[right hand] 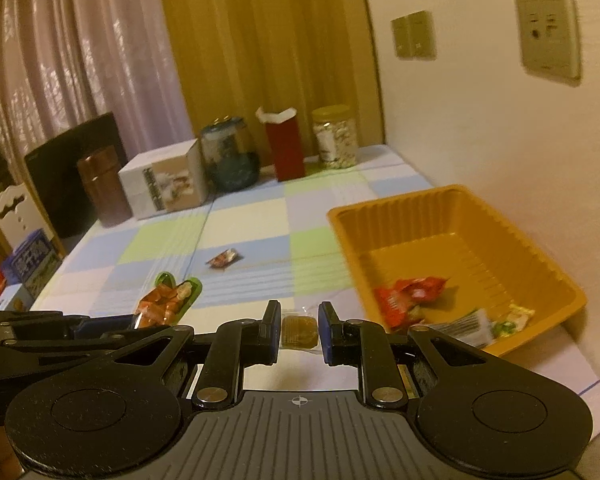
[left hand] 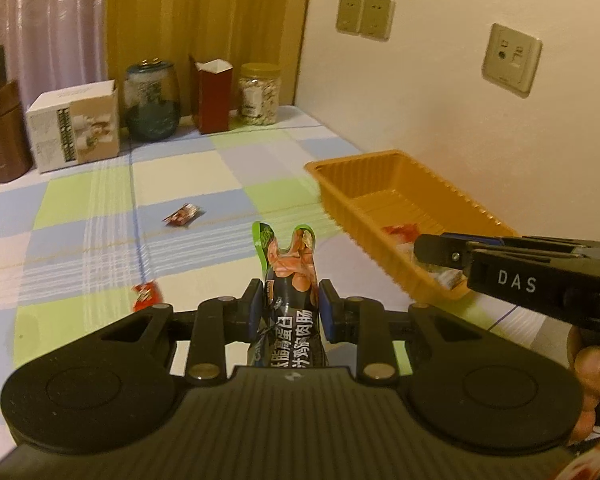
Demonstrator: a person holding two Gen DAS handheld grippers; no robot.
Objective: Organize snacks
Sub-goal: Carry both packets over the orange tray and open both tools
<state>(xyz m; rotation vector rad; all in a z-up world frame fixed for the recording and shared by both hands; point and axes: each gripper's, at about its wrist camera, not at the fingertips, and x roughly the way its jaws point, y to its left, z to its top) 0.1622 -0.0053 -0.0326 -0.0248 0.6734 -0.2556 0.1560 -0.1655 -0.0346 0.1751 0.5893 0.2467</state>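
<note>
Snacks ride in both tongs: our left gripper point(left hand: 288, 304) pinches a limp sausage pouch point(left hand: 288, 268) at mid-length, our right gripper point(right hand: 299, 330) is clamped on a small amber packet point(right hand: 299, 332). Both look light and crinkly; the orange tray point(right hand: 452, 200) waits ahead, rightward.

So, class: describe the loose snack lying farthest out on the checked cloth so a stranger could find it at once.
Start at the orange tray by the wall and look left across the checked tablecloth. Alone in the middle lies a small dark red wrapper, flat, well short of the jars and boxes behind it.
</note>
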